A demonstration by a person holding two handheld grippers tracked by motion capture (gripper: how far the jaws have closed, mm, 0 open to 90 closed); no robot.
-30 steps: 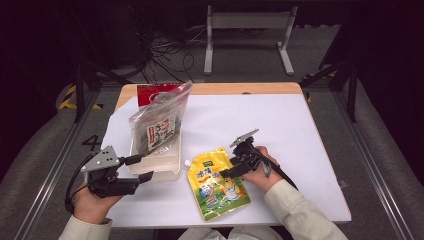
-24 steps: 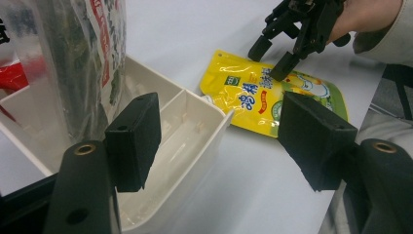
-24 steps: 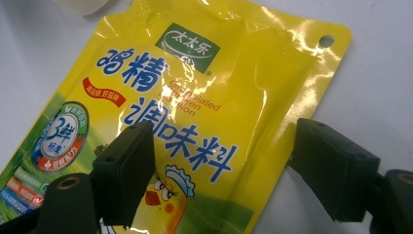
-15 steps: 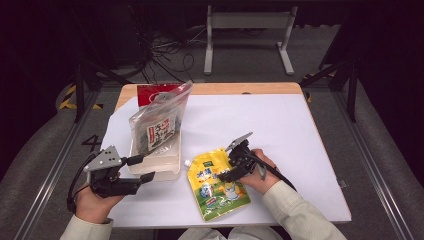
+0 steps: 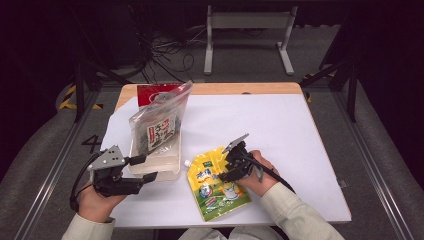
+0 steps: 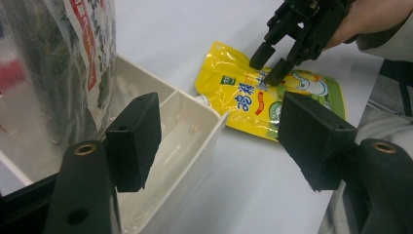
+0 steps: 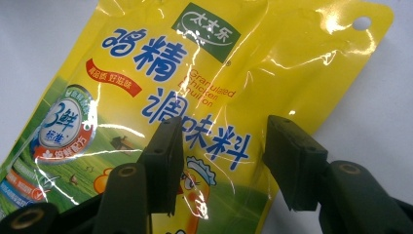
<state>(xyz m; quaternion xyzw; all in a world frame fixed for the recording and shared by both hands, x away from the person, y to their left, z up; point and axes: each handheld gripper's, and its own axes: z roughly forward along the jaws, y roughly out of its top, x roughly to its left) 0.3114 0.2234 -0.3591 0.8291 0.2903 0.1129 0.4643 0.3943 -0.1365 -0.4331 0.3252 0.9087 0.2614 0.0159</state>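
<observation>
The right gripper (image 7: 219, 161), jaws apart and just closing in, hovers over the flat yellow foil pouch (image 7: 195, 97) (nothing pinched). The left gripper (image 6: 229, 141) stands open, the clear plastic tray (image 6: 190, 126) directly ahead of it on the counter (image 5: 260, 125).

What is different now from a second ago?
The right gripper has crept a little lower over the yellow pouch, and its jaws have just been closing around part of it, not yet pinching. The left gripper, the white tray and the clear bag stayed put.
</observation>
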